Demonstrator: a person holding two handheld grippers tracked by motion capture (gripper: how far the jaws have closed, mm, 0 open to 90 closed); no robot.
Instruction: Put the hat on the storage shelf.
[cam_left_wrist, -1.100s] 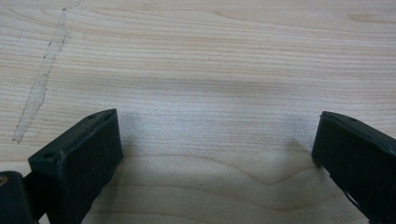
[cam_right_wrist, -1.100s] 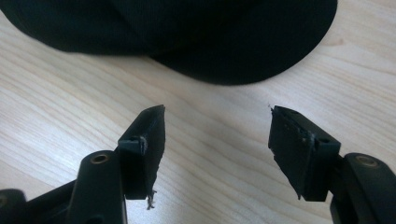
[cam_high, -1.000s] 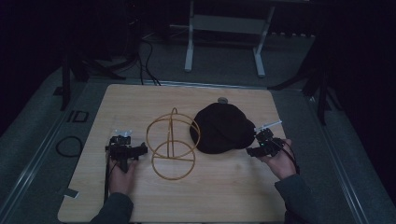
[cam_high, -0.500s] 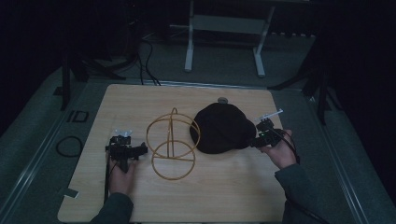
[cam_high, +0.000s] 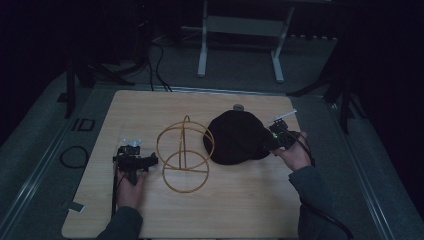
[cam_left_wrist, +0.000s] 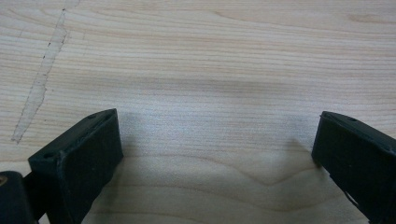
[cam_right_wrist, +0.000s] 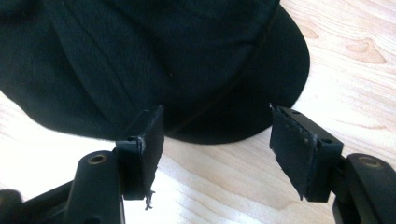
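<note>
Right gripper (cam_right_wrist: 215, 149) level, jaws spread, apparently just short of black cap (cam_right_wrist: 154, 60) brim.

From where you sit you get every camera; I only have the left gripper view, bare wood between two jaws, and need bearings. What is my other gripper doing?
Observer: The right gripper stands open, jaws just short of a black cap.
Operator: Anything between the two hands?
Observer: Yes, a gold wire stand stands upright on the table, left of the cap.
Operator: How close is my left gripper to it?
Observer: The left gripper rests beside the stand's base ring, apart from it.
</note>
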